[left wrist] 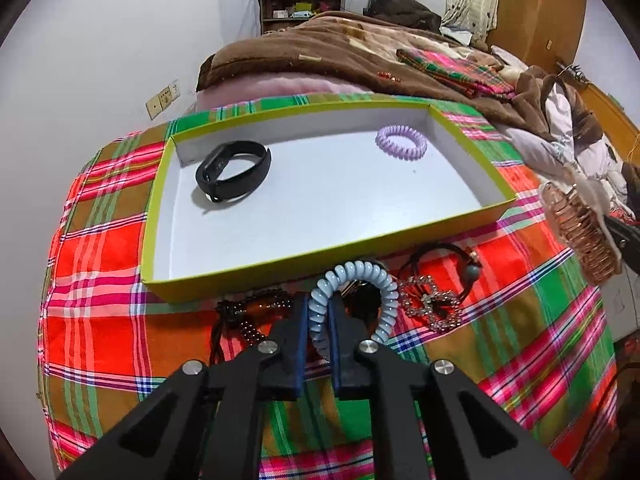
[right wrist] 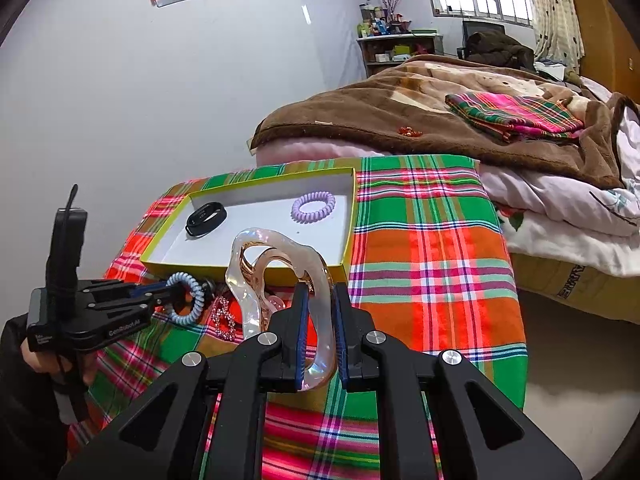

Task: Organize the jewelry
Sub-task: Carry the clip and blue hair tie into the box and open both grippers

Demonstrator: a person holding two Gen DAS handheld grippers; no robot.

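A shallow yellow-green box (left wrist: 280, 264) with a white floor lies on a plaid cloth; it also shows in the right wrist view (right wrist: 348, 240). Inside lie a black wristband (left wrist: 234, 170) (right wrist: 206, 218) and a purple coil hair tie (left wrist: 401, 141) (right wrist: 313, 207). My left gripper (left wrist: 319, 308) (right wrist: 166, 294) is shut on a light blue coil hair tie (left wrist: 356, 292) (right wrist: 188, 300), held just before the box's near wall. My right gripper (right wrist: 319, 300) is shut on a clear pinkish hair claw clip (right wrist: 280, 280), right of the left gripper; the clip also shows in the left wrist view (left wrist: 580, 236).
On the cloth by the box's near wall lie a dark bead bracelet (left wrist: 248, 312), a rhinestone piece (left wrist: 434, 304) (right wrist: 224, 320) and a black elastic with a charm (left wrist: 444, 256). Behind are a brown blanket (right wrist: 400, 120), a folded plaid cloth (right wrist: 516, 116) and a cluttered shelf (right wrist: 396, 48).
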